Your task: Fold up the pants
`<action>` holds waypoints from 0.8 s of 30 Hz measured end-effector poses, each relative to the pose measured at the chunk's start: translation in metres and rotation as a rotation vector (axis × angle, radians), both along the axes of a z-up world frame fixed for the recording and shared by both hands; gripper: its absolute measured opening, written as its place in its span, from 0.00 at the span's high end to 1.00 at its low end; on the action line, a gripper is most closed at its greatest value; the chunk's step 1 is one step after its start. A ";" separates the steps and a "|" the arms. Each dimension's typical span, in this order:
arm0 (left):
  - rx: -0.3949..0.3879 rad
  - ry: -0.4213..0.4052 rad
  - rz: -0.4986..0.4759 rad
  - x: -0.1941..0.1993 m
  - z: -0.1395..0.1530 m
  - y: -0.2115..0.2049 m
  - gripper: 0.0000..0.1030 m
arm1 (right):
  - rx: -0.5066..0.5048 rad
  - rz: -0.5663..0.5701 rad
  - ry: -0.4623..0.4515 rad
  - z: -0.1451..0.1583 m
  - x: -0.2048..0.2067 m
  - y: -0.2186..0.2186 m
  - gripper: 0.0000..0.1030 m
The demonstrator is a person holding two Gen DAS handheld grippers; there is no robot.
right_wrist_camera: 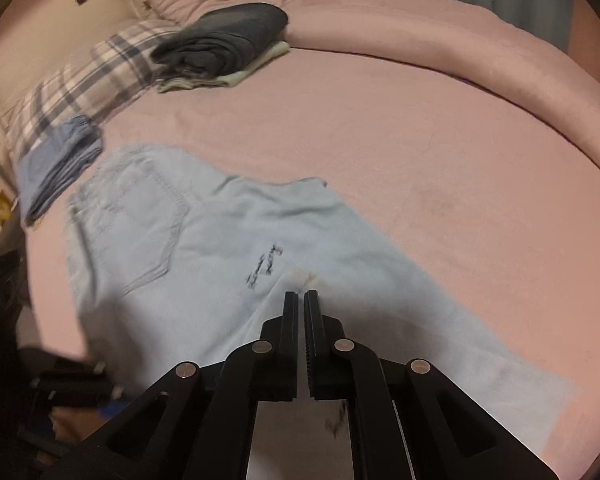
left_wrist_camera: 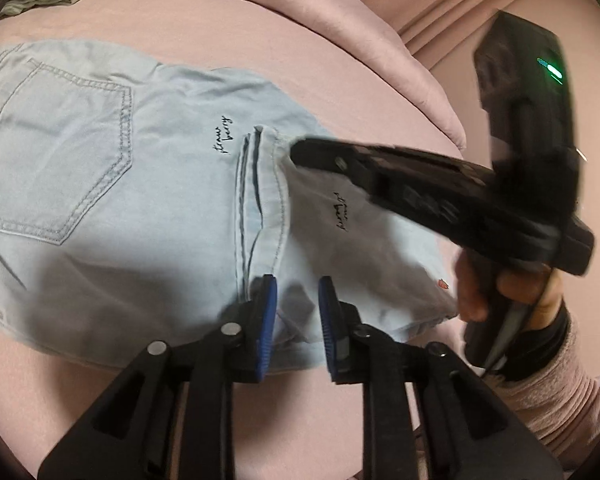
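Light blue denim pants (left_wrist_camera: 100,200) lie back pocket up on a pink bed (left_wrist_camera: 260,40), with one leg end folded back over the seat. My left gripper (left_wrist_camera: 297,308) hovers at the near edge of that folded leg. Its blue pads (left_wrist_camera: 266,320) stand apart, with cloth showing in the gap but not pressed. The right gripper (left_wrist_camera: 296,154), held by a hand (left_wrist_camera: 500,280), reaches in from the right to the leg's hem. In the right wrist view the right gripper (right_wrist_camera: 300,300) is shut on a raised fold of the pants (right_wrist_camera: 180,260), and cloth shows under its fingers.
A folded stack of dark grey and pale clothes (right_wrist_camera: 220,44) sits at the far side of the bed, beside a plaid pillow (right_wrist_camera: 80,88). A folded blue garment (right_wrist_camera: 56,160) lies left of the pants. A rolled pink duvet (right_wrist_camera: 420,28) runs along the back and right.
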State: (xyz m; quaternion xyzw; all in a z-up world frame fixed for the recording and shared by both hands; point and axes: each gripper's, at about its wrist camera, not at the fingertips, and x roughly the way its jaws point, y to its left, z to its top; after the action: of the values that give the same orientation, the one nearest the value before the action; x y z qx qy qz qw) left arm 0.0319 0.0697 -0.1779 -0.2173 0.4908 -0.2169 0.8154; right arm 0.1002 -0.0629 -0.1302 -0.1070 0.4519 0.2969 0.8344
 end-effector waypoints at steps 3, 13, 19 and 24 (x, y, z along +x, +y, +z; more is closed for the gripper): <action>-0.012 0.002 0.005 0.001 0.000 -0.002 0.78 | -0.048 0.071 0.030 0.000 -0.021 -0.004 0.95; -0.045 0.023 0.031 0.002 0.005 -0.013 0.74 | -0.006 0.089 0.043 -0.015 -0.006 0.025 0.95; -0.043 0.004 -0.004 0.004 0.003 -0.025 0.68 | -0.011 0.036 0.056 -0.012 0.001 0.013 0.95; -0.039 0.017 0.003 0.005 -0.005 -0.022 0.69 | -0.045 -0.011 0.100 -0.025 0.024 0.016 0.95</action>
State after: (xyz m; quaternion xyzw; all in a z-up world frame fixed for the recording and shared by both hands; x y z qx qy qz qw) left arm 0.0366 0.0473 -0.1828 -0.2357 0.4929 -0.2234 0.8072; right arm 0.1238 -0.0472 -0.1548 -0.1080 0.5000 0.2870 0.8099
